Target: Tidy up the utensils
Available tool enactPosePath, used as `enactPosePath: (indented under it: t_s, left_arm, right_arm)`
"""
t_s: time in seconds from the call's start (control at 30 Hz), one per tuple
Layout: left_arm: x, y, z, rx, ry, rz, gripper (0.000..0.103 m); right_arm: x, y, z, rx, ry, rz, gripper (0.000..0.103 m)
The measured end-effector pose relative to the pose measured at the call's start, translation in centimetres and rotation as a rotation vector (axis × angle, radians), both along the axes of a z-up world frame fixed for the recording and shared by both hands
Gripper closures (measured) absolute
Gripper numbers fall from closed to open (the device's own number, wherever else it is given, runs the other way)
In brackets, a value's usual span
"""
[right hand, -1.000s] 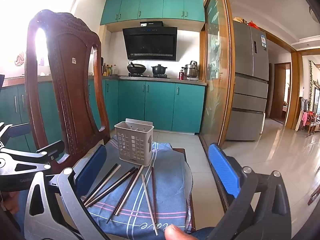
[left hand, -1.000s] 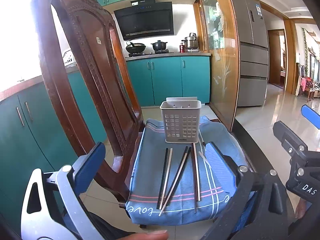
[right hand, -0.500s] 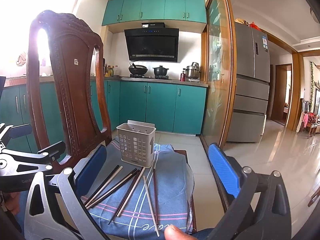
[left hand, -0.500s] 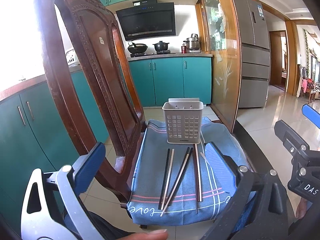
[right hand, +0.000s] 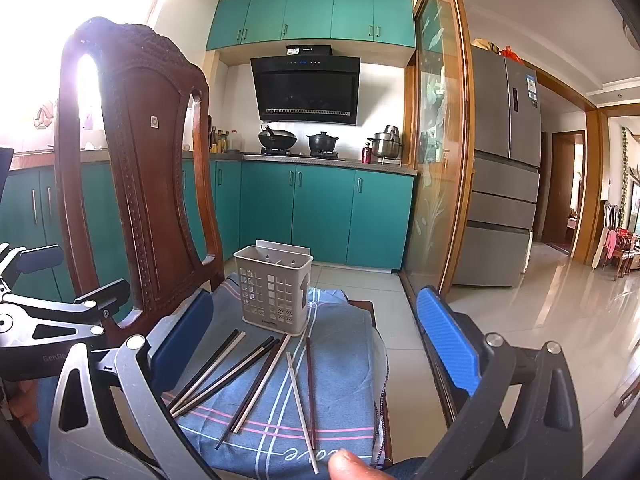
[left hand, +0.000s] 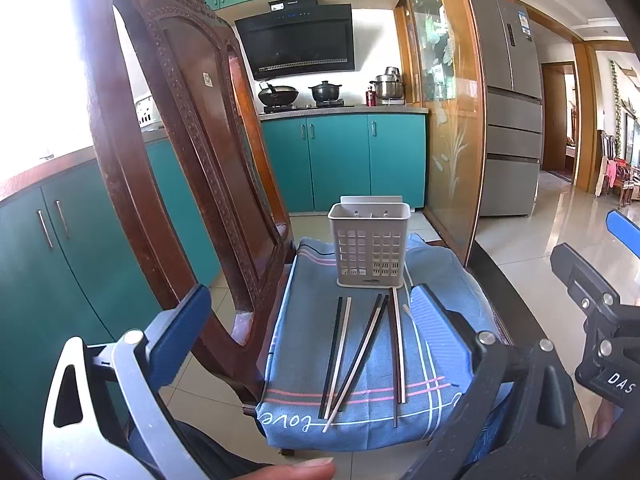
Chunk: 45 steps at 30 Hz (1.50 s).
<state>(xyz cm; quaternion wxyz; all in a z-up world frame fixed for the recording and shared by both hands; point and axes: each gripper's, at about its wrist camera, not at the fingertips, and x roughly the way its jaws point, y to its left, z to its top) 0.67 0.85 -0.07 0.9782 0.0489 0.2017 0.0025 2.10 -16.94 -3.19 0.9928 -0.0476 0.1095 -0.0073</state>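
Note:
A pale grey slotted utensil basket (left hand: 370,246) (right hand: 274,292) stands upright at the far end of a blue checked cloth (left hand: 308,280) (right hand: 344,352) on a chair seat. In front of it, several dark and light chopsticks (left hand: 360,352) (right hand: 248,372) lie loose on the cloth, roughly lengthwise. My left gripper (left hand: 308,320) hovers open at the cloth's near edge, nothing between its blue pads. My right gripper (right hand: 316,336) is open too, empty, at the near right. Each gripper shows at the edge of the other's view.
The tall carved wooden chair back (left hand: 180,160) (right hand: 136,160) rises close on the left of the seat. A glass sliding door (left hand: 444,120) stands just right of the chair. Teal cabinets (left hand: 340,160), a stove and a grey fridge (left hand: 508,120) are behind.
Both views have drifted very slightly, so the basket sits a little lower and to the right. The chopsticks and basket have not moved, and both grippers stay open.

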Motion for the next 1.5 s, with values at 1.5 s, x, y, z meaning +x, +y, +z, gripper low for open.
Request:
enactPosePath:
  t_s: [1.5]
  left_arm:
    - [0.23,-0.03,-0.71,0.007,0.022,0.002,0.004]
  right_arm:
    - [0.38,0.41,-0.57,-0.027,0.014,0.01,0.003]
